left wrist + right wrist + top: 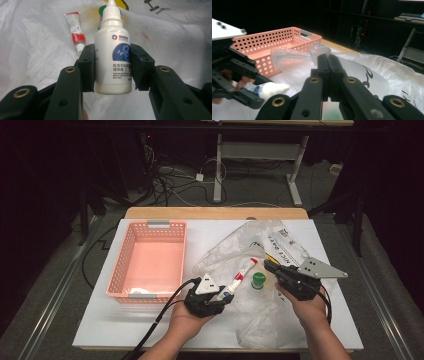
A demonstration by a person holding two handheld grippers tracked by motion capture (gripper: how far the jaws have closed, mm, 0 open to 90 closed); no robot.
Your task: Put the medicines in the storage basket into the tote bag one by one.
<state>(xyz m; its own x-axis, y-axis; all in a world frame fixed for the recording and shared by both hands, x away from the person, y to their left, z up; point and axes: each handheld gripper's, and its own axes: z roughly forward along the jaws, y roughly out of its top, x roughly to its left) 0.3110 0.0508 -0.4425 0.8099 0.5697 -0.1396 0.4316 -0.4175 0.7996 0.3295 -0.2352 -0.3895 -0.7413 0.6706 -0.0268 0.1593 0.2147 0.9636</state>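
Note:
My left gripper (225, 295) is shut on a white dropper bottle (113, 60) with a blue label, which stands upright between the jaws; the same bottle (231, 289) is low over the bag near the table's front. A red-and-white tube (75, 27) lies on the clear plastic bag (235, 250) just beyond it. A green-capped item (258, 280) sits beside the tube (247, 269). My right gripper (328, 58) has its jaws pressed together on a fold of the plastic bag (319, 52), lifting the film slightly.
A pink perforated basket (122, 265) stands at the left of the white table, with something pale in its near corner. The crumpled bag covers the table's centre and right. Beyond the far edge are dark floor, cables and another table's legs.

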